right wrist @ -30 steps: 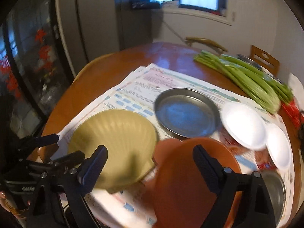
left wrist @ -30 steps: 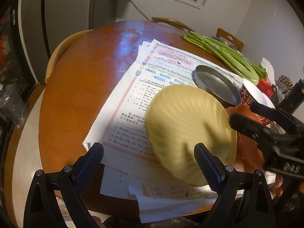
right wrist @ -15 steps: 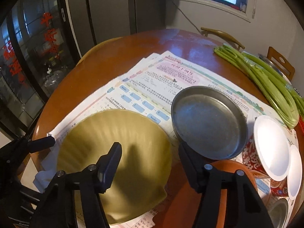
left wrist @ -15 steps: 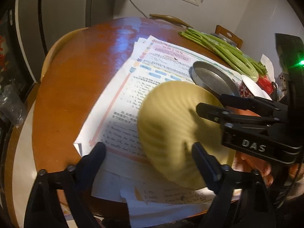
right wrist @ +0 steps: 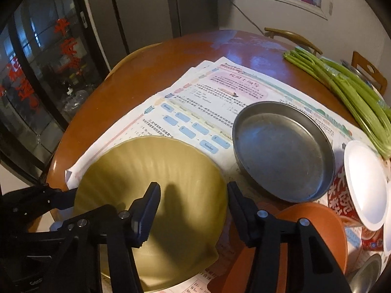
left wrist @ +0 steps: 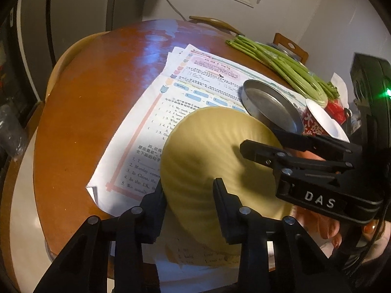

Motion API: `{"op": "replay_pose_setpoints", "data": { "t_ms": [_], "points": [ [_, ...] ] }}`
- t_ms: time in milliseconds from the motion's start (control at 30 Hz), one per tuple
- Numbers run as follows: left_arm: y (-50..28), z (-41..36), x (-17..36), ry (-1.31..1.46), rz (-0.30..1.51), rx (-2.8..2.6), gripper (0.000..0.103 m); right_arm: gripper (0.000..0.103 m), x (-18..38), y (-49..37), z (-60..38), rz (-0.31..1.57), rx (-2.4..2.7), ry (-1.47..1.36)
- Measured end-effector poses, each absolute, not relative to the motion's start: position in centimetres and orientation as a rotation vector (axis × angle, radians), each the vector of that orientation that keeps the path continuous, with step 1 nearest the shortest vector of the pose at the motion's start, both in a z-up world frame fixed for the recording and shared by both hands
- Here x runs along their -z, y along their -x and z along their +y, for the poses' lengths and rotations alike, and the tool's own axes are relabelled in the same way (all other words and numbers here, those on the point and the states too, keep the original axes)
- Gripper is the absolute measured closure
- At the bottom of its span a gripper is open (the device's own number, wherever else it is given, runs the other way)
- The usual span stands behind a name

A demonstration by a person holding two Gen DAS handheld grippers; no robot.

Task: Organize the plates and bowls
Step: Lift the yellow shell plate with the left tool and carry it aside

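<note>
A round wooden desk point(right wrist: 151, 78) stands under a window in a dim kitchen, spread with printed worksheets point(right wrist: 215, 97) on which the dishes lie. Both pairs of fingers have just been closing, and both now sit on the yellow shell-shaped plate point(left wrist: 215, 151), which lies on the papers at the near edge of the desk: the left gripper point(left wrist: 189, 196) has gone from wide open to a pinch on the plate's near left rim, one finger under the edge and one on top, while the right gripper point(right wrist: 194, 201) has come down from above the orange bowl point(right wrist: 315, 222) and narrowed across the plate's right rim, one finger over the dished face and the other outside the edge. Whether the right pads truly press the rim is hard to see, though they stand as close as they seem to go. I judge this the start of a two-handed lift, the plate being the first piece to move to a stack. As for contents, the plate is bare; the steel pan point(right wrist: 283, 151) just behind it is empty; the orange bowl, touching the plate's right side, shows nothing inside from here; two red instant-noodle cups point(right wrist: 361, 185) are sealed by white lids. A bunch of celery point(right wrist: 347, 90) lies well beyond.
</note>
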State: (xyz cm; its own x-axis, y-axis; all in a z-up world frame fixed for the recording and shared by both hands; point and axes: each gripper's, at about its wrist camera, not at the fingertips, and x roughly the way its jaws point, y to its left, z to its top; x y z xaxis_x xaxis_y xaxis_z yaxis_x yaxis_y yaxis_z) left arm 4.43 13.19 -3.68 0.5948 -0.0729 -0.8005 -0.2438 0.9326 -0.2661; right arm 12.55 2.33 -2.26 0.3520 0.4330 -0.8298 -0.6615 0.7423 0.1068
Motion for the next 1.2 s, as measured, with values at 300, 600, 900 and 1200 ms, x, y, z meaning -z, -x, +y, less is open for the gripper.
{"op": "replay_pose_setpoints", "data": {
  "t_ms": [300,600,900,1200],
  "points": [
    [-5.3,15.6,2.4,0.388,0.894,-0.135,0.065,0.047,0.7,-12.1,2.8,0.958,-0.735,0.181],
    [-8.4,17.8,1.6,0.372,0.875,-0.166,0.065,0.047,-1.1,-12.8,4.2,0.901,-0.704,0.149],
    [-11.3,18.8,2.1,0.340,0.898,-0.174,0.065,0.047,-0.5,-14.8,5.0,0.911,-0.680,0.105],
    [-13.7,19.4,2.6,0.314,0.927,-0.180,0.065,0.047,0.3,-16.1,5.4,0.920,-0.647,0.088]
  ]
}}
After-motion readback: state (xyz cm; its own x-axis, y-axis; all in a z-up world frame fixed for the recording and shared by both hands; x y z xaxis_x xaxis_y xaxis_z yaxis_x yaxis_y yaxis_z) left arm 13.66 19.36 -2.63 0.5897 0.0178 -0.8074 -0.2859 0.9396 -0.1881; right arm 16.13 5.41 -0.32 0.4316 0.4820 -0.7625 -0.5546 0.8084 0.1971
